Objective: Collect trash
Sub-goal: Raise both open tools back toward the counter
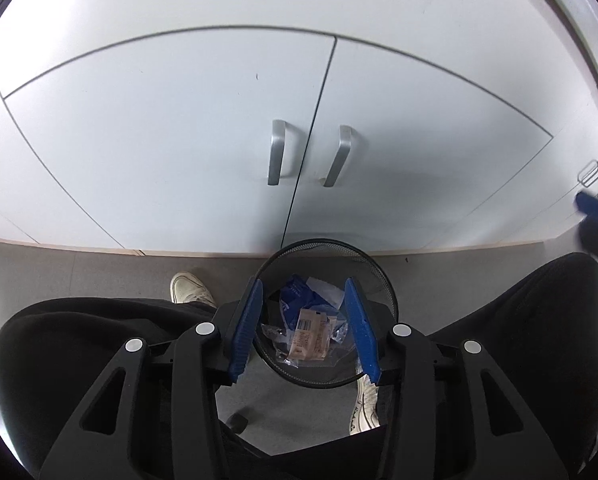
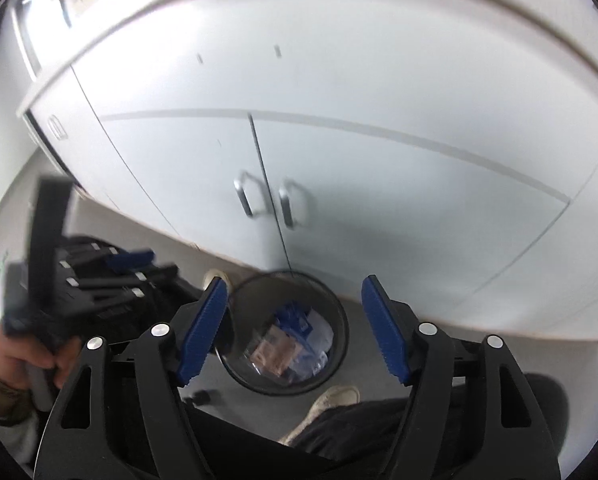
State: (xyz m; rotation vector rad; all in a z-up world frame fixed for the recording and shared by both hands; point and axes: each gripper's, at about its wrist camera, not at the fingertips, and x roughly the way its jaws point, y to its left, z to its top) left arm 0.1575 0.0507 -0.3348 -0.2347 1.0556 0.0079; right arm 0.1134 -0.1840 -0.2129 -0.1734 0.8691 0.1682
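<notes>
The bin (image 1: 383,280) was black wire mesh, holding crinkled clear plastic (image 1: 273,334) and printed paper wrappers (image 1: 309,336). Cabinet doors (image 1: 159,128) looked smooth, matt white, with brushed metal handles (image 1: 276,152). Ribbed blue pads (image 2: 203,326) looked rubbery.

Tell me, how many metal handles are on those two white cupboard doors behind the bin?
2. One handle is on the left door, close beside the centre seam; the other handle is on the right door, just across that seam. Both run vertically above the mesh bin.
</notes>
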